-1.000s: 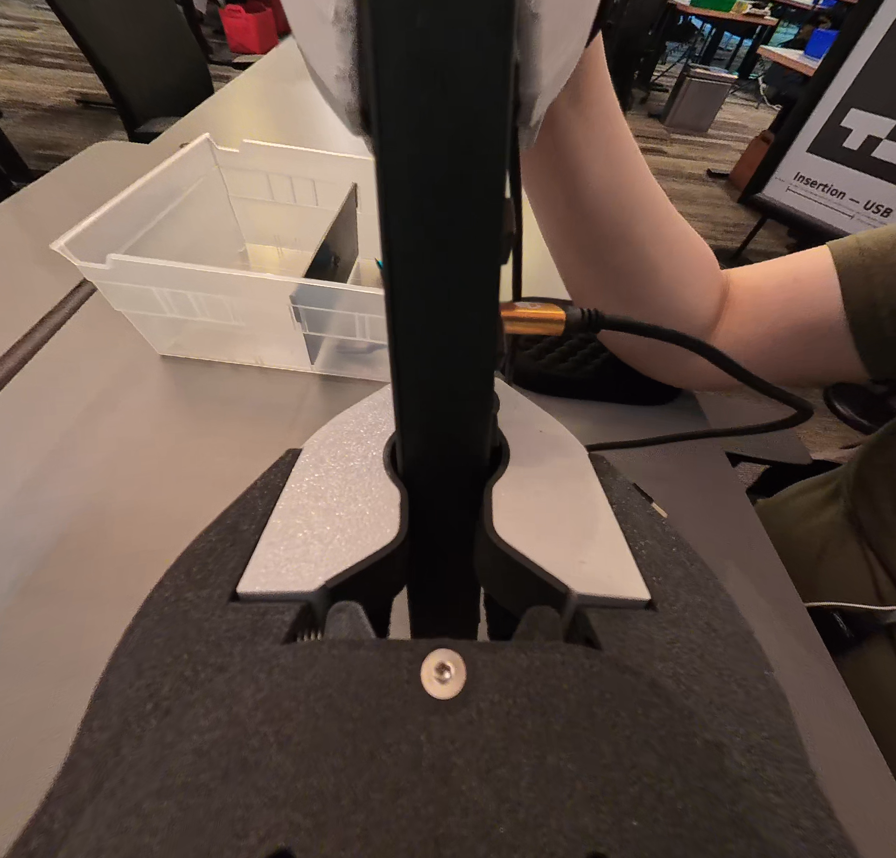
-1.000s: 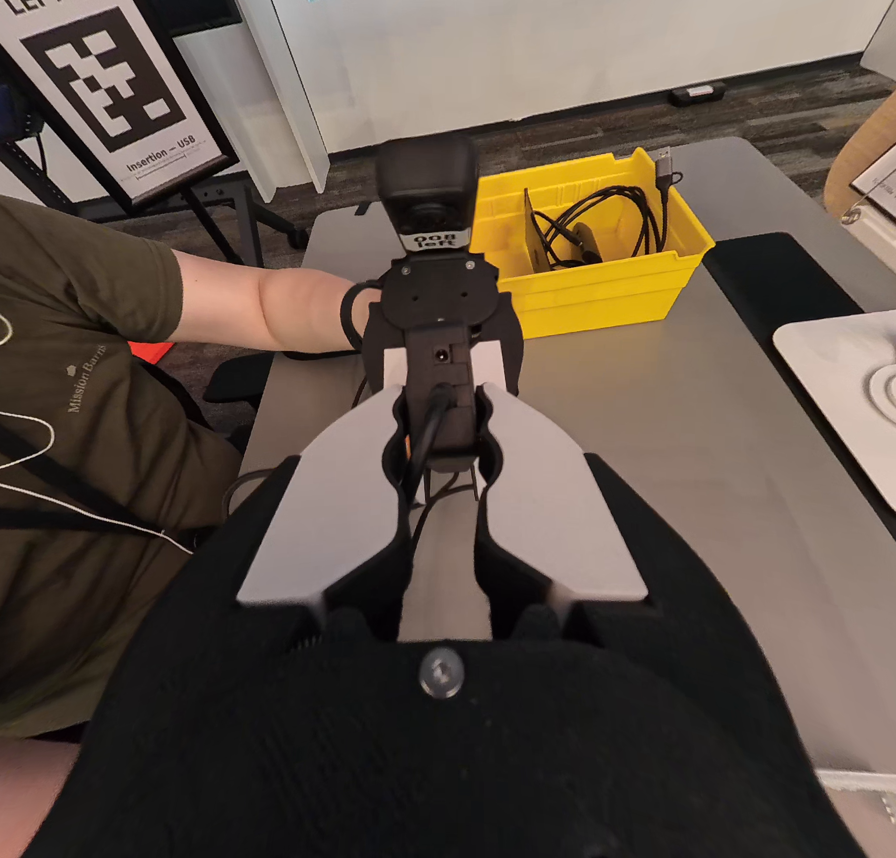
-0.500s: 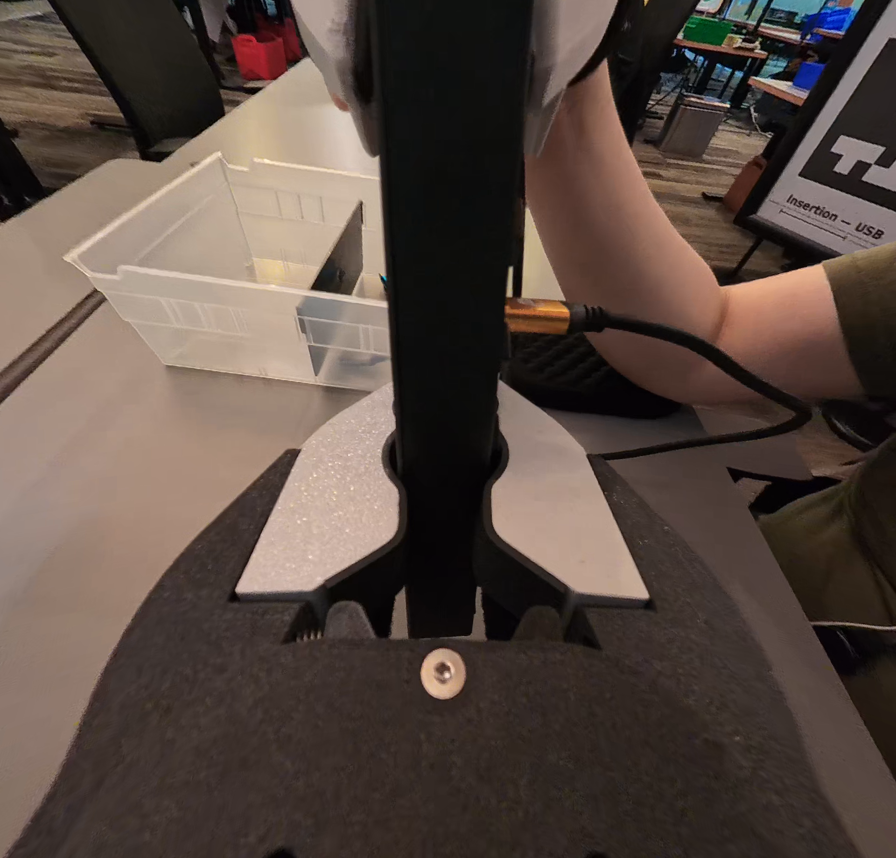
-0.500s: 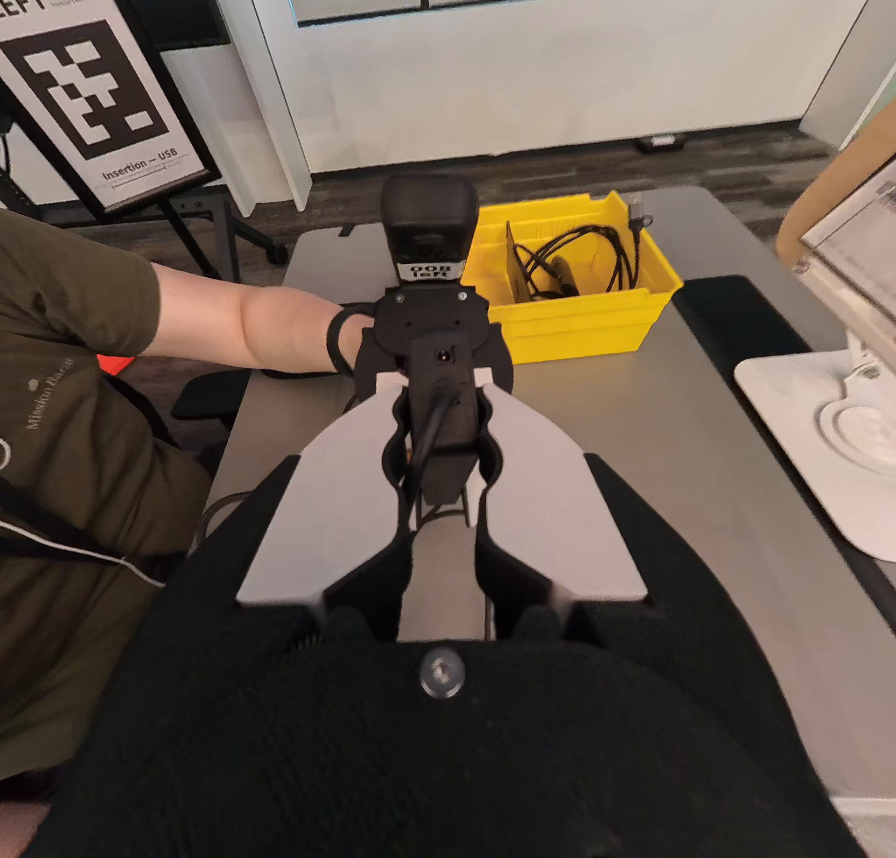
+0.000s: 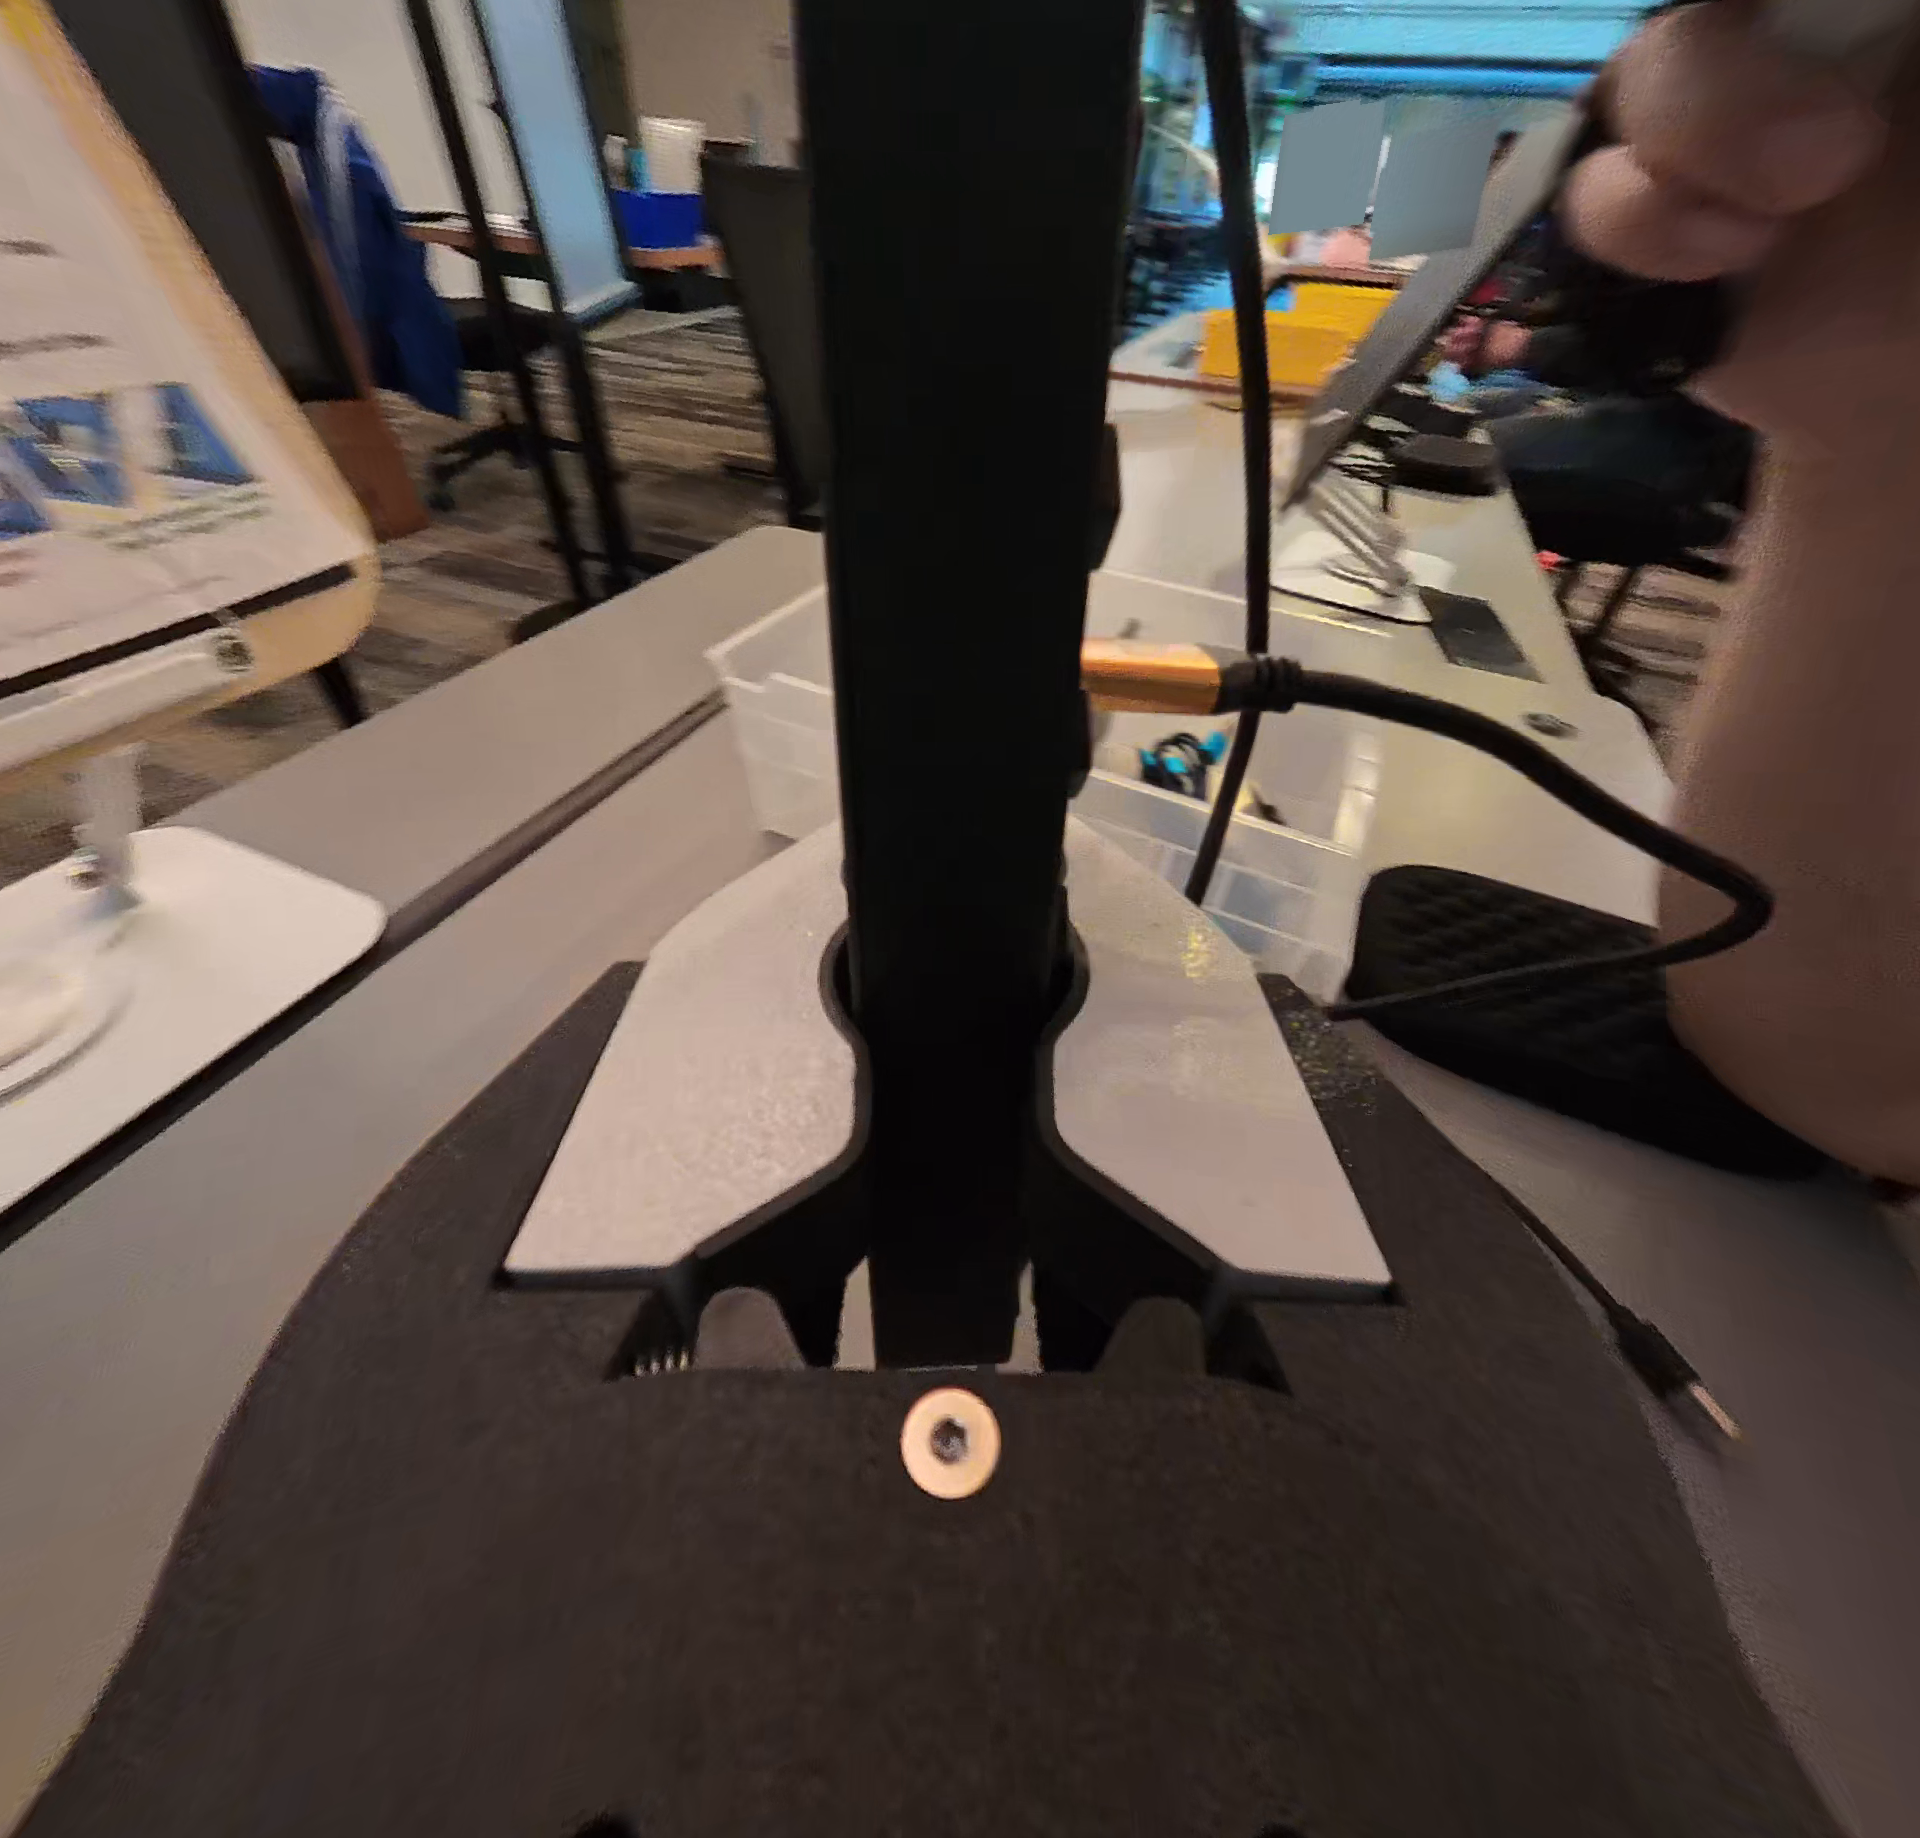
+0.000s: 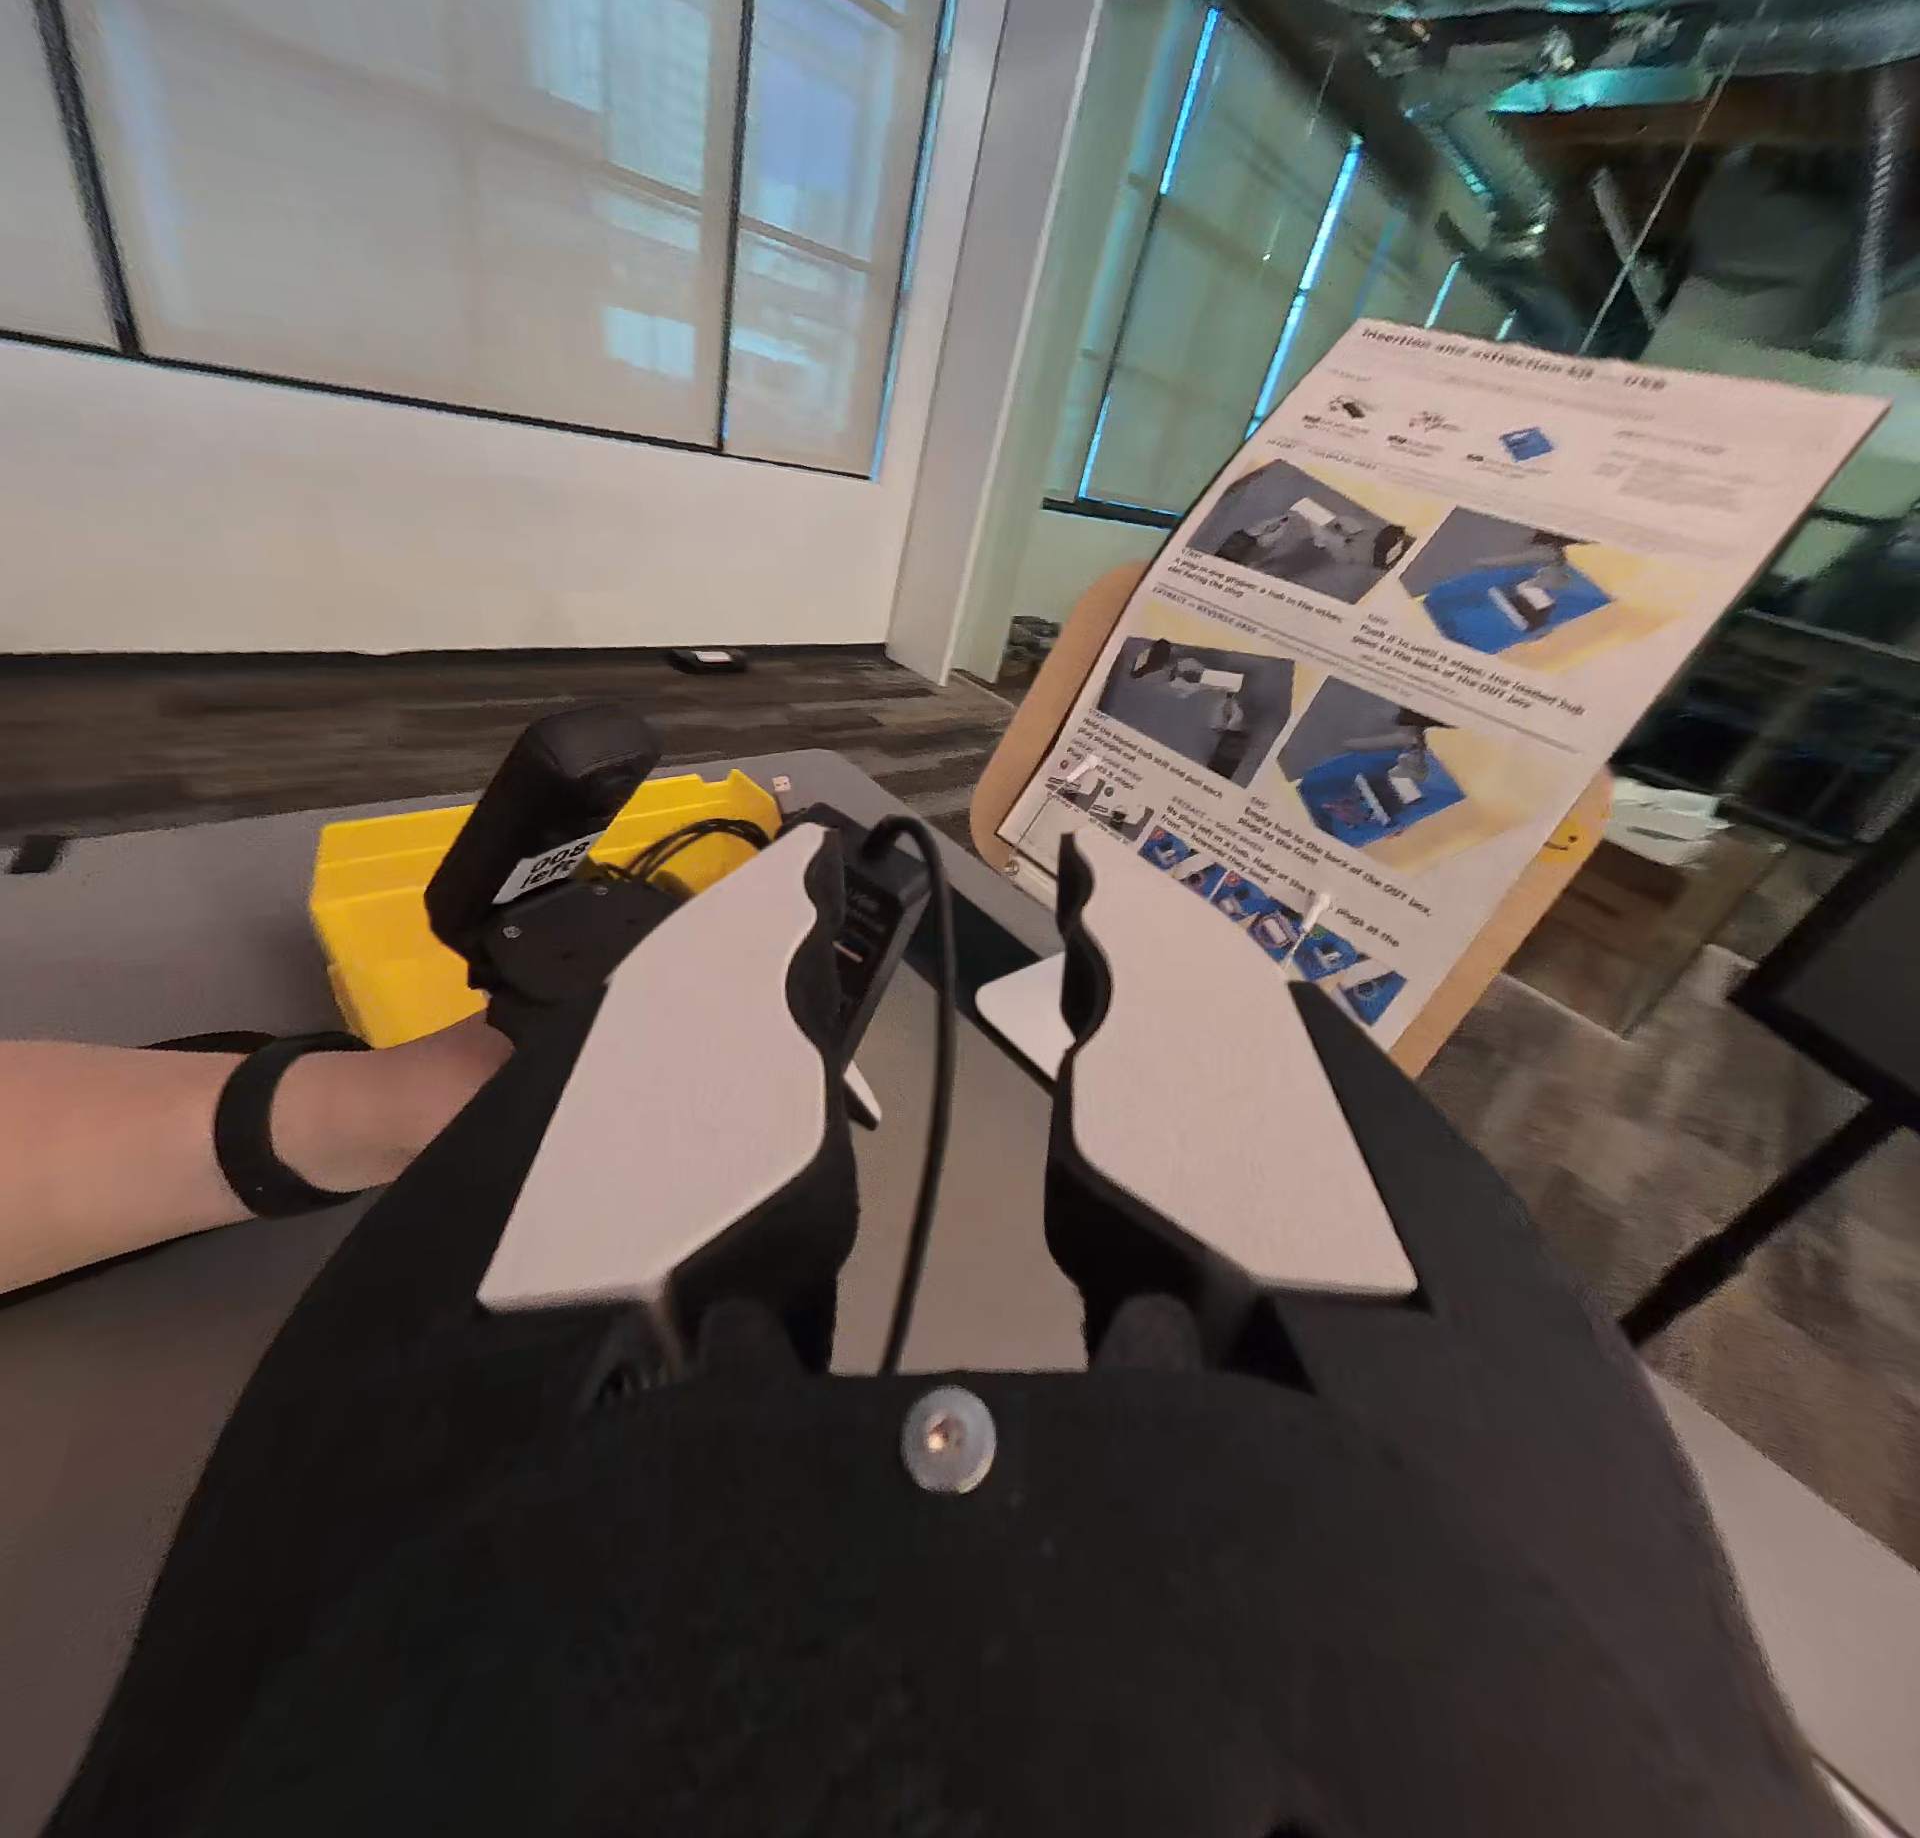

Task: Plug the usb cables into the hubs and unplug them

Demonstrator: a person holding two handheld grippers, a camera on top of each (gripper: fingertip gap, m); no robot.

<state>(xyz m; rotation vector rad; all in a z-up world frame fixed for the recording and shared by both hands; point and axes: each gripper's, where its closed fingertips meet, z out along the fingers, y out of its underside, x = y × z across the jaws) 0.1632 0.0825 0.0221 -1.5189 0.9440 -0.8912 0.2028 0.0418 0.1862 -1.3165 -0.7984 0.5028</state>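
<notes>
— While the left gripper (image 5: 951,967) sits at the bottom centre of its own view, what are its silver fingers (image 5: 717,1050) doing?

— They are closed tight on a long black USB hub (image 5: 956,458) that stands upright through the middle of the frame. A USB cable (image 5: 1507,749) with a gold plug (image 5: 1148,676) is seated in the hub's right side, and its black cord loops off to the right edge, in front of a person's forearm (image 5: 1808,801).

— And behind that?

— A clear plastic bin (image 5: 1236,843) stands on the grey table (image 5: 499,812) just past the fingertips, partly hidden by the hub. A black padded rest (image 5: 1507,967) lies at the right under the forearm, and a white stand base (image 5: 197,967) sits at the left edge.

— What about the right gripper (image 6: 940,879)?

— In its own view the jaws stand wide apart and hold nothing. A black cord (image 6: 935,1061) runs up through the gap without touching either finger. Just left of the left finger, the other gripper shows at an angle with the hub in it.

— Farther back?

— A yellow bin (image 6: 384,905) holding dark cables sits at centre left. An instruction board (image 6: 1403,666) leans at the right, with windows (image 6: 416,157) across the top.
</notes>
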